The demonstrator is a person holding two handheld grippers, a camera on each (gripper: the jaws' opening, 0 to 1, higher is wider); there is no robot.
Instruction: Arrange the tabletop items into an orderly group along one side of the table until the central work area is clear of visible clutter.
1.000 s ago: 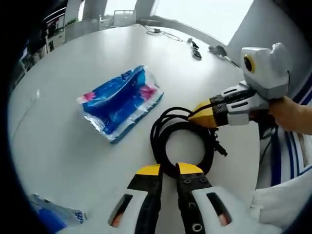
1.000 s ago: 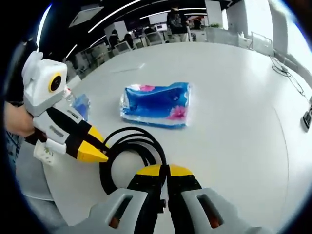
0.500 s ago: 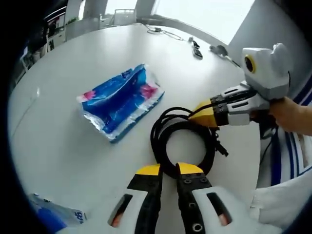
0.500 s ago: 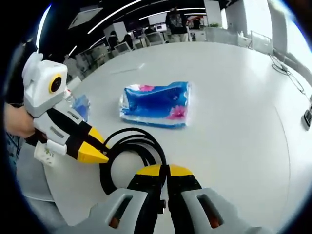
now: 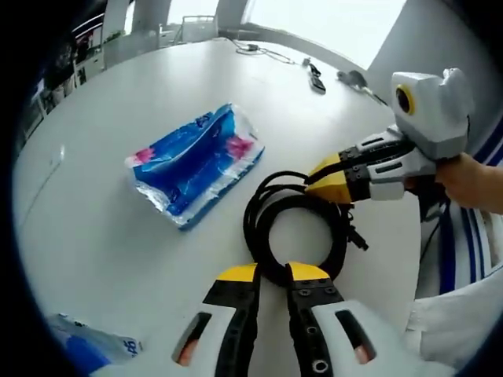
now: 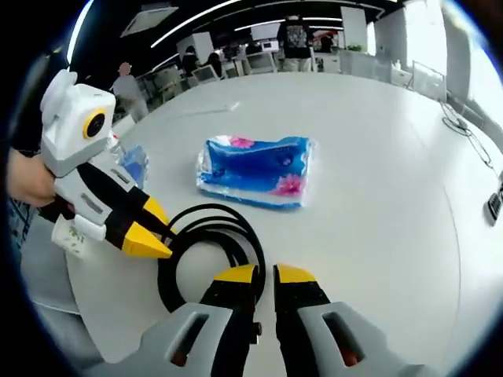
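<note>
A person is standing at a large white table (image 5: 118,102), holding a pair of yellow-tipped tongs in each hand. A coiled black cable (image 5: 295,228) is lying near the table's near edge, directly between the two tools. The left gripper (image 5: 270,272) is sitting at the coil's near loop with its jaws slightly apart, the cable running just beyond the tips — whether it is pinching any strand I cannot tell. The right gripper (image 6: 266,273) is showing a narrow gap too, its tips just beside the coil's rim. Each is equally near, one on either flank of the loop. Beyond the cable, toward the table's middle, a blue tissue pack (image 5: 195,163) is lying with its long axis slanting away from the left tongs. A smaller blue packet (image 6: 132,165) is resting at the near edge.
</note>
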